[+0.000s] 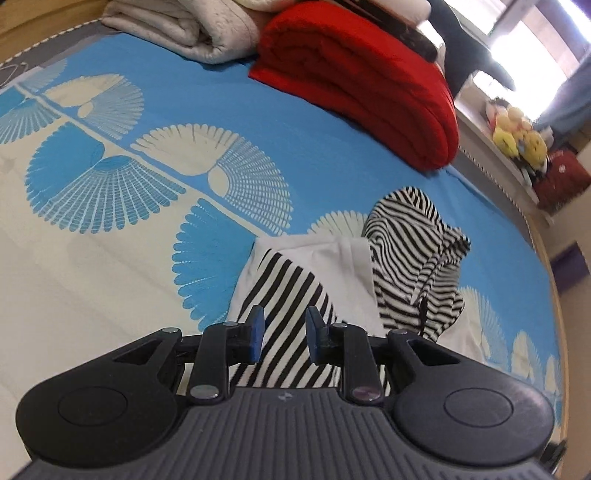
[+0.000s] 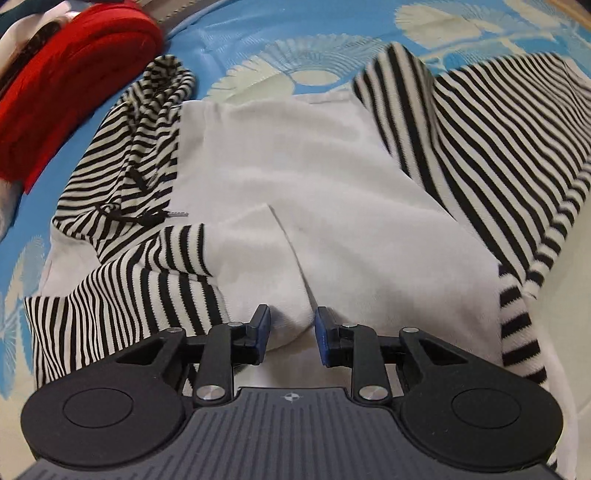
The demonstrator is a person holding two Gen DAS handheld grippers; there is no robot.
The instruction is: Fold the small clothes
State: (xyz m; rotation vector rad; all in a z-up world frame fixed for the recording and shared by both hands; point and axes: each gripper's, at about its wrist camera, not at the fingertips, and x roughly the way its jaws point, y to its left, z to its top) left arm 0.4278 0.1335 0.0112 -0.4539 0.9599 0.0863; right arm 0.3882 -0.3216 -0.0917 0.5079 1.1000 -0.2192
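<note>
Small hoodie (image 2: 317, 177) lying crumpled on the patterned bedsheet (image 1: 110, 229), soft white knit body, black-and-white striped sleeves and hood, left gripper (image 1: 284, 334) hovering over a striped sleeve, jaws apart, right gripper (image 2: 291, 332) gaping around a white fold, red folded blanket (image 1: 369, 81) sitting behind.

No readable text anywhere; only a small emblem (wordless) on each tongs' grey body (image 2: 291, 397).

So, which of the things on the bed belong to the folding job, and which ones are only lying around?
For the job:
- striped hoodie
- left gripper, open above a striped sleeve
- right gripper, open at the white body

Only lying about:
- red folded blanket
- white folded quilt
- plush toys beside the bed
</note>
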